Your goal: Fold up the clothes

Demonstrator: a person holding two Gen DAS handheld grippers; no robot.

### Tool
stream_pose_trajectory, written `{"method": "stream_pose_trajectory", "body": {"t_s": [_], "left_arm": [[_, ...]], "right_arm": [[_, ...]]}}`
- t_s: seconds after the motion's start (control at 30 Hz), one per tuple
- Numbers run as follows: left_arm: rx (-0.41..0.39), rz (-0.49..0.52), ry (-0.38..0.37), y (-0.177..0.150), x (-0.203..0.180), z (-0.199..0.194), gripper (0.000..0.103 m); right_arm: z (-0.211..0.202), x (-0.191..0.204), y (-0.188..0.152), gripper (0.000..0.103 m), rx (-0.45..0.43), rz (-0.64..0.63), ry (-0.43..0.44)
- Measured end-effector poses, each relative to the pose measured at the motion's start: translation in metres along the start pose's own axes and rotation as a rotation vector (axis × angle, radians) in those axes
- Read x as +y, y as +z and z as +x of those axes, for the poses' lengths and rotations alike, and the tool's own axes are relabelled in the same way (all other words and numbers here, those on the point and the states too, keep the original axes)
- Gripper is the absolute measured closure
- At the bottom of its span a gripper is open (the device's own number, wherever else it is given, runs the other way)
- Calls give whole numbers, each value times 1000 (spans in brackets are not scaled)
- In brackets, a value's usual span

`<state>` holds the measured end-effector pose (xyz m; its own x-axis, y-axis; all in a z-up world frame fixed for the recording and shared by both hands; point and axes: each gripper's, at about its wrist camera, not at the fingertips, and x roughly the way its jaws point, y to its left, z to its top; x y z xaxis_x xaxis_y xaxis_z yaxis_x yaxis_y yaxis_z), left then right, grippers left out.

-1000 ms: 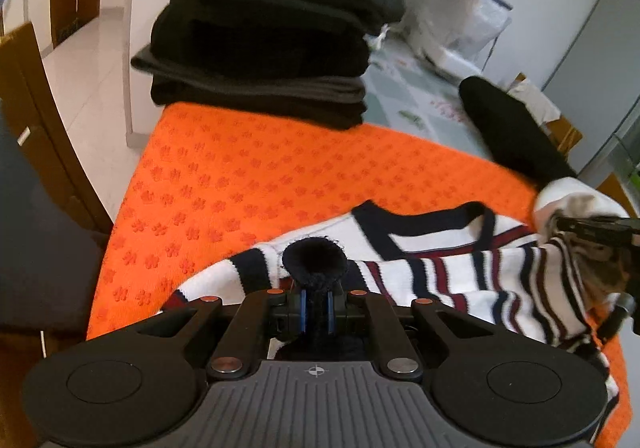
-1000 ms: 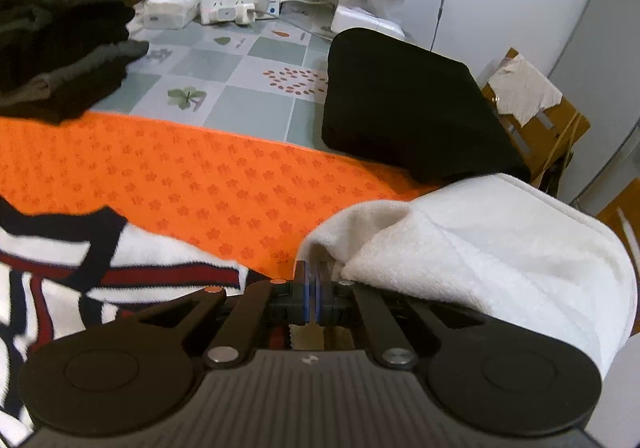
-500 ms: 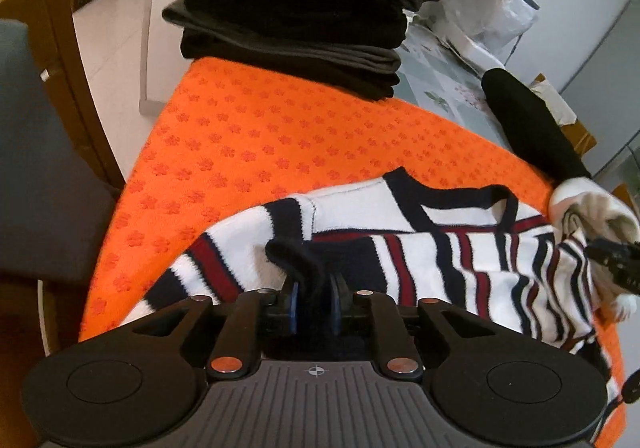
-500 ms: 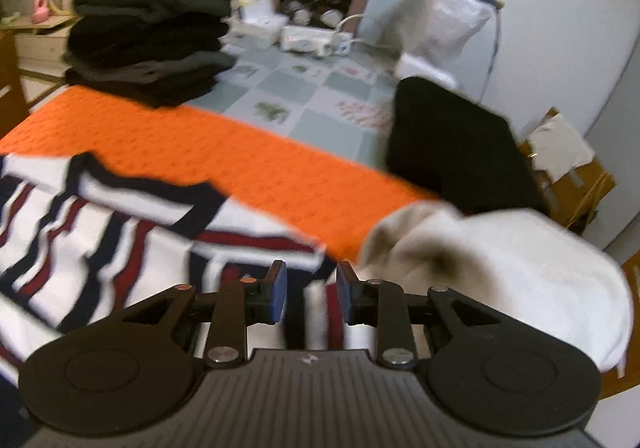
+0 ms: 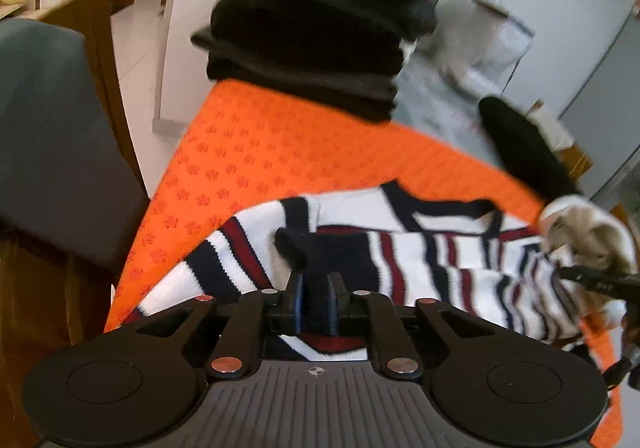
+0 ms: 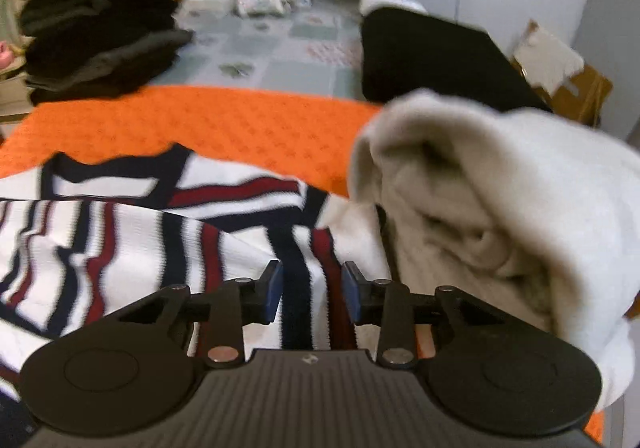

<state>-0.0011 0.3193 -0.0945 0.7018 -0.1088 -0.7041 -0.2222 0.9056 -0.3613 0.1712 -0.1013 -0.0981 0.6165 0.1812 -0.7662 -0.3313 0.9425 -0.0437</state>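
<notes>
While both grippers hang over it, the white knit sweater with navy and dark-red stripes (image 5: pixel 420 248) lies spread on the orange mat printed with small flowers (image 5: pixel 256 152), which covers the near part of the table. In the left wrist view, a wooden chair with a grey seat pad (image 5: pixel 48 136) stands at the far left, beside the mat's edge. Next comes the tall stack of folded dark clothes (image 5: pixel 320 44) (a brown piece on top), sitting at the mat's far edge. The left gripper (image 5: pixel 316 300) has its jaws opening; they stand narrow, with a navy fold of the sweater between the blue pads, though I cannot tell whether they press on it. Further right, the right gripper (image 6: pixel 312 290) also has its jaws opening, a clear gap on each side of the navy stripe beneath, nothing pinched. Just right of it, a bulky cream fleece garment (image 6: pixel 500 208) rests against the sweater's edge. Behind that lies a folded black garment (image 6: pixel 436 60) on the tile-patterned tablecloth (image 6: pixel 280 48).
</notes>
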Motion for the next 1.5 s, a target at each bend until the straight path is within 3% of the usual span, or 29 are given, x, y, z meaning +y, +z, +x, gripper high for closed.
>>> {"method": "stream_pose_trajectory", "body": {"t_s": [0.03, 0.23, 0.5, 0.87, 0.97, 1.07, 1.2, 1.3, 1.5], "left_arm": [[-13, -2, -4, -3, 0, -8, 74], [-77, 27, 12, -37, 5, -55, 61], [-148, 71, 105, -89, 29, -115, 55], [-151, -40, 218, -146, 92, -148, 54], [-134, -131, 207, -158, 116, -143, 54], [-142, -320, 172, -172, 148, -139, 54], [-179, -612, 41, -188, 181, -134, 52], [-203, -765, -35, -195, 197, -124, 50], [-187, -872, -101, -197, 202, -100, 45]], "right_arm": [[-7, 1, 0, 65, -10, -3, 13], [-52, 19, -5, 65, -62, -38, 100], [-89, 58, -16, 65, -74, -103, 202], [-104, 113, -29, 64, -34, -178, 260], [-106, 122, -31, 63, -30, -196, 259], [-109, 127, -32, 62, -29, -206, 254], [-112, 130, -35, 61, -24, -214, 244], [-114, 130, -37, 59, -20, -215, 234], [-118, 130, -40, 59, -24, -223, 221]]}}
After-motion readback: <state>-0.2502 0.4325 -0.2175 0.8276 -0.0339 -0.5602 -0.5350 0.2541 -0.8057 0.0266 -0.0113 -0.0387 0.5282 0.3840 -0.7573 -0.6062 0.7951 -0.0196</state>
